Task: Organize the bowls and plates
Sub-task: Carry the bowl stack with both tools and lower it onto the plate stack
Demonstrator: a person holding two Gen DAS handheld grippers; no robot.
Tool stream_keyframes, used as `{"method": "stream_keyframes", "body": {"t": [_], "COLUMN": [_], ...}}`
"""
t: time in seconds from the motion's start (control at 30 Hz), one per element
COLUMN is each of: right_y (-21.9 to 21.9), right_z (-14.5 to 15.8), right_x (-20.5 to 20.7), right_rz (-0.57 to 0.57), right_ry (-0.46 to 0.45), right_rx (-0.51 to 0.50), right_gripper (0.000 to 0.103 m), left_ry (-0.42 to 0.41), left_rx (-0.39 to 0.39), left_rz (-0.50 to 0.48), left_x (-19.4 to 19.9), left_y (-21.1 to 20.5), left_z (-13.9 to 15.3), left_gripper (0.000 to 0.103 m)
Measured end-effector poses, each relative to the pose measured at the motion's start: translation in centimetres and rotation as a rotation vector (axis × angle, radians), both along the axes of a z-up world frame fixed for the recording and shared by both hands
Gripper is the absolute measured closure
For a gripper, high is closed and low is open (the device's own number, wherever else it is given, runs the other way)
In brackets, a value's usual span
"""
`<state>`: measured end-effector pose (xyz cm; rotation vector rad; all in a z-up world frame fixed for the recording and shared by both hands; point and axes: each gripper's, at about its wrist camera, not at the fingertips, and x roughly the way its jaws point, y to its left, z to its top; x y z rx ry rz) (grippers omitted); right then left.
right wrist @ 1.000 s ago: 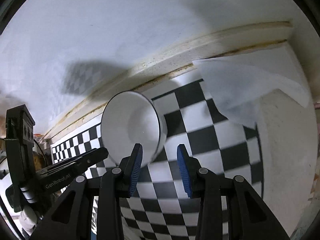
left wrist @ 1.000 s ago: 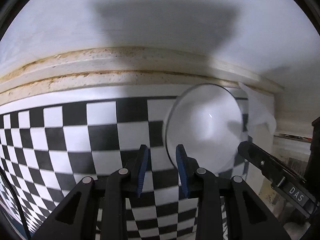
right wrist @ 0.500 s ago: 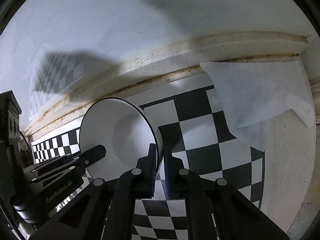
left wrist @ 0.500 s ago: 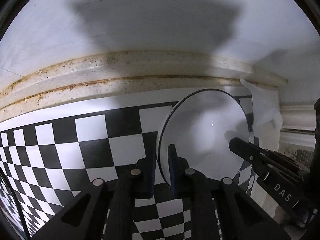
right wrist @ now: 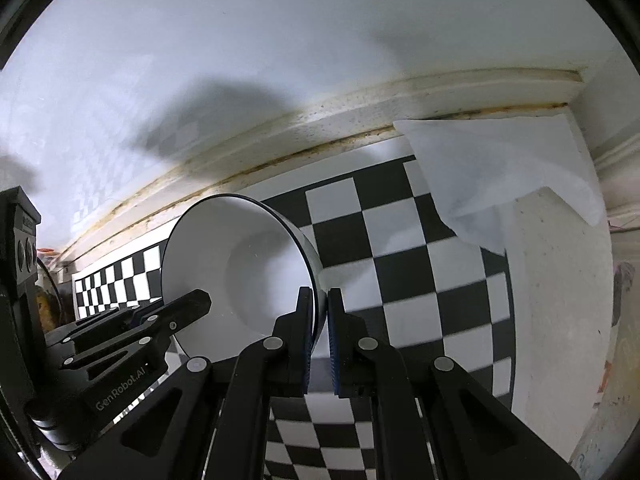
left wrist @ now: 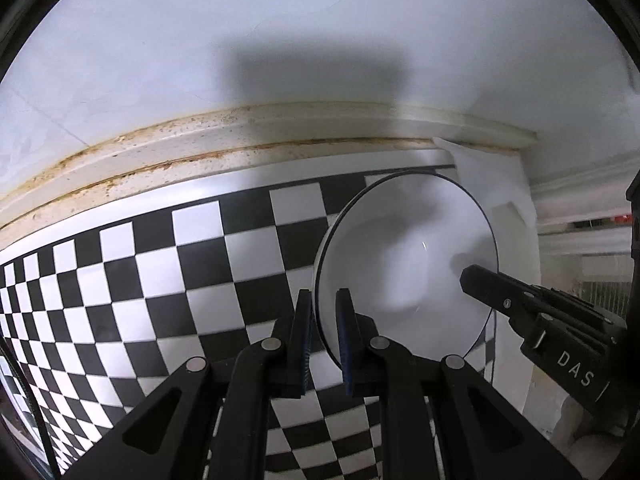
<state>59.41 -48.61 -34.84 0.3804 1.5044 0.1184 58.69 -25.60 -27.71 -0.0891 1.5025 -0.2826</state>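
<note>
Clamped on opposite edges of one white bowl [left wrist: 408, 264]: left gripper [left wrist: 325, 336] pinching the rim nearest its own camera, right gripper [right wrist: 319, 334] pinching the far side (seen in the left view as the black fingers reaching in from the right). Blue pads [left wrist: 344, 332] pressed flat on either face of the rim. Held tilted, open side toward both cameras, apparently just above the checkered cloth [left wrist: 160, 280], close to the stained wall ledge [left wrist: 200, 136] and beside a white sheet [right wrist: 500, 172] draped at the counter's end. Early in the job, by the look of it: one bowl gripped, not yet set anywhere. No stack, rack or other plates in sight, so hard to judge what remains.
</note>
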Motion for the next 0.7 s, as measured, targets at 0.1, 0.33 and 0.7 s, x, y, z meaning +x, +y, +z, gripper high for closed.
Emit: {"method": "stream_keyframes", "body": {"t": [0.1, 0.33, 0.7], "right_y": [0.4, -1.0, -3.0], "right_z": [1.6, 5.5, 10.4], "right_x": [-1.6, -6.4, -16.9], "right_rz": [-0.007, -0.022, -0.067], "right_ry": [-0.021, -0.062, -0.111], "right_rx": [-0.003, -0.006, -0.012], "right_gripper": [0.095, 0.095, 0.094], "left_ry": [-0.021, -0.058, -0.097], "left_rx": [-0.006, -0.024, -0.054], "left_rz": [-0.014, -0.039, -0.109], "left_x": [-1.4, -5.5, -13.4], "left_y": [0.0, -0.2, -1.4], "left_z": [1.4, 4.2, 7.7], "left_gripper": [0.093, 0.093, 0.093]}}
